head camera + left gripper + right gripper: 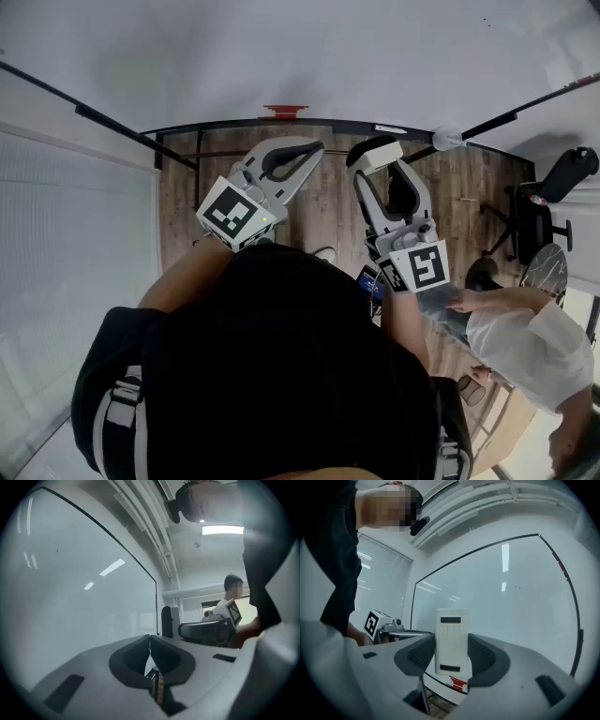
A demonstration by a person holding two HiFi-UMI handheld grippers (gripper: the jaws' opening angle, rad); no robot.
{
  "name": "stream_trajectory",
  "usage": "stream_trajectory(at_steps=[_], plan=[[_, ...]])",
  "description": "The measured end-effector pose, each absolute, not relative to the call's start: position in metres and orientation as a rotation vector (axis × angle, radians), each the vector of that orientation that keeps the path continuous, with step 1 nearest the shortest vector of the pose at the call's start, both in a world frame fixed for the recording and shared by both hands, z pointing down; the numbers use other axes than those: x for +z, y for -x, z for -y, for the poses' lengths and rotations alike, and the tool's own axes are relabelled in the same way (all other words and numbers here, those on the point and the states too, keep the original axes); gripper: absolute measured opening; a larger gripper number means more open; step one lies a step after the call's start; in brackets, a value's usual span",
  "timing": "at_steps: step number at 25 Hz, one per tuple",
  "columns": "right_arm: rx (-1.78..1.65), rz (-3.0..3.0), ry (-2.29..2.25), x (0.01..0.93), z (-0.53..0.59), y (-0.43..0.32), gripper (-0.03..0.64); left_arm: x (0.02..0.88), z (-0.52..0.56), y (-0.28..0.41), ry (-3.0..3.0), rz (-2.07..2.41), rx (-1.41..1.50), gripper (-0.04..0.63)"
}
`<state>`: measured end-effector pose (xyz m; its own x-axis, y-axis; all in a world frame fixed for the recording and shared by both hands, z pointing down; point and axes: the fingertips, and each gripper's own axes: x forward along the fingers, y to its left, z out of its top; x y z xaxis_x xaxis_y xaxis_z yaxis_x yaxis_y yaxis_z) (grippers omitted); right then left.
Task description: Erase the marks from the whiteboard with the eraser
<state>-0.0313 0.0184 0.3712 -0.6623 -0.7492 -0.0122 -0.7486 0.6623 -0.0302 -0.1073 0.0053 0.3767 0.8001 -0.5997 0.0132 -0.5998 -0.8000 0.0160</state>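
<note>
The whiteboard (309, 56) fills the top of the head view and looks nearly blank; in the right gripper view the whiteboard (501, 606) shows only a few tiny dark specks (516, 587). My right gripper (377, 157) is shut on a white eraser (451, 641), held upright between the dark pads just short of the board's lower part. My left gripper (314, 150) hangs beside it to the left, jaws shut with nothing between them (150, 643), and the whiteboard (70, 588) lies to its left.
A red object (284, 111) sits on the board's bottom ledge. Wooden floor (328, 202) lies below. To the right stand a black office chair (553, 192) and a person in a white shirt (516, 333). Window blinds (377, 588) are on the left.
</note>
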Motion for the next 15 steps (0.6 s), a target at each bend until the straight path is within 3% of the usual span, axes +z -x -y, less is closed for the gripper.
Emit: stream_trajectory(at_steps=[15], plan=[[-0.042,-2.821,1.376,0.367,-0.008,0.004,0.221,0.364,-0.001,0.092,-2.989,0.986,0.03,0.006]])
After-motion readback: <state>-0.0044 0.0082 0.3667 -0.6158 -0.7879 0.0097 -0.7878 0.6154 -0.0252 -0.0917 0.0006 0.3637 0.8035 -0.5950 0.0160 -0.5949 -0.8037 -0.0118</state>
